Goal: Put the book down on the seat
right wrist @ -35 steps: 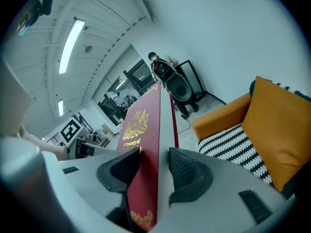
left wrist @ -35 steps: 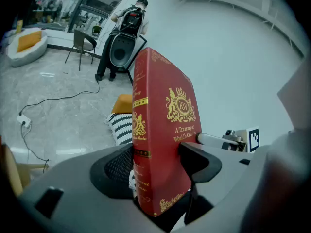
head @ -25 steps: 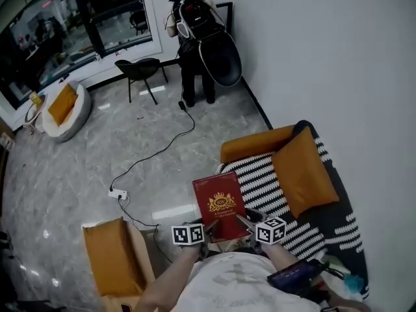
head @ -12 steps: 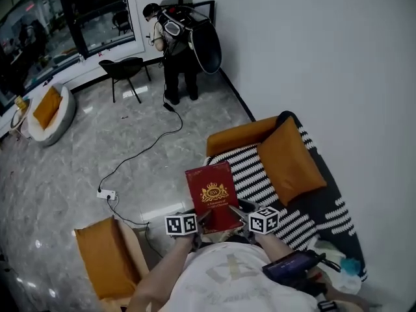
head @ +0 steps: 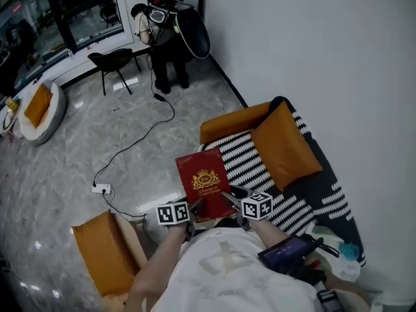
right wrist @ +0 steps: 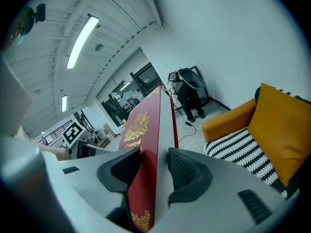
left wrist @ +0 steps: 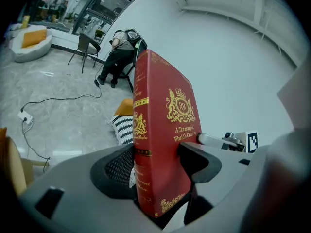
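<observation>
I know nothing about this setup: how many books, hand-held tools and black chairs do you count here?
Red book: 1
Tools (left tool, right tool, both clamped on the book): 2
Black chair: 1
Total: 4

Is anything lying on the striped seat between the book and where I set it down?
Nothing visible does. The book hangs beside the striped seat, whose near part is bare; the orange cushion leans at its back, clear of the path.

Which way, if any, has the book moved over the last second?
No: against the striped seat, the book stays at its edge, below the orange armrest.
</observation>
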Action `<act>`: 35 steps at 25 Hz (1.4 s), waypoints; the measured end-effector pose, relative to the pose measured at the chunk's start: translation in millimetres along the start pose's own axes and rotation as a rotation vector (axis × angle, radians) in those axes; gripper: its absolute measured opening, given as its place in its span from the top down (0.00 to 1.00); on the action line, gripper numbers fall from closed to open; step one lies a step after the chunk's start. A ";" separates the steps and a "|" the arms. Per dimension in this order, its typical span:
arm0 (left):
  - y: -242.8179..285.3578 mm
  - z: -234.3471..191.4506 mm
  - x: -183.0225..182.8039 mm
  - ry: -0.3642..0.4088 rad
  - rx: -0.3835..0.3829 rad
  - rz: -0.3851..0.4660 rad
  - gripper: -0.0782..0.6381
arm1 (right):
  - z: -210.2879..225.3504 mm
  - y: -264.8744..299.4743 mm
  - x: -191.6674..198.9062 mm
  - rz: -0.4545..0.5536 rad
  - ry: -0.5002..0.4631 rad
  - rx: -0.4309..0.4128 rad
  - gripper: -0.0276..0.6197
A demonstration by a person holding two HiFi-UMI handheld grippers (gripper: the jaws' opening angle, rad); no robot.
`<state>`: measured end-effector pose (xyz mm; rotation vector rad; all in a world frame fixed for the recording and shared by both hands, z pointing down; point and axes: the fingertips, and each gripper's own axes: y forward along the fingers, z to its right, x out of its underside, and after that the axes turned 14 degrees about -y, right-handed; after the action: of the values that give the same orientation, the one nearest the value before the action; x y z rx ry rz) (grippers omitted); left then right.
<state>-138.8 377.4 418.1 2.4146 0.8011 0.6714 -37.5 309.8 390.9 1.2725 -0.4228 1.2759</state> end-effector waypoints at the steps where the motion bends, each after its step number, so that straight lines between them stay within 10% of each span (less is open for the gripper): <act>1: -0.2 -1.7 -0.6 -0.007 -0.001 0.005 0.46 | 0.0 2.3 -0.4 -0.004 -0.003 -0.006 0.66; 35: 105.6 -5.8 -77.3 0.019 -0.091 -0.162 0.52 | 123.1 61.7 -6.2 -0.100 0.147 -0.003 0.69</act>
<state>-154.6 255.3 462.7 2.2375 0.9417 0.6529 -45.3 187.9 454.8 1.1741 -0.2534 1.2736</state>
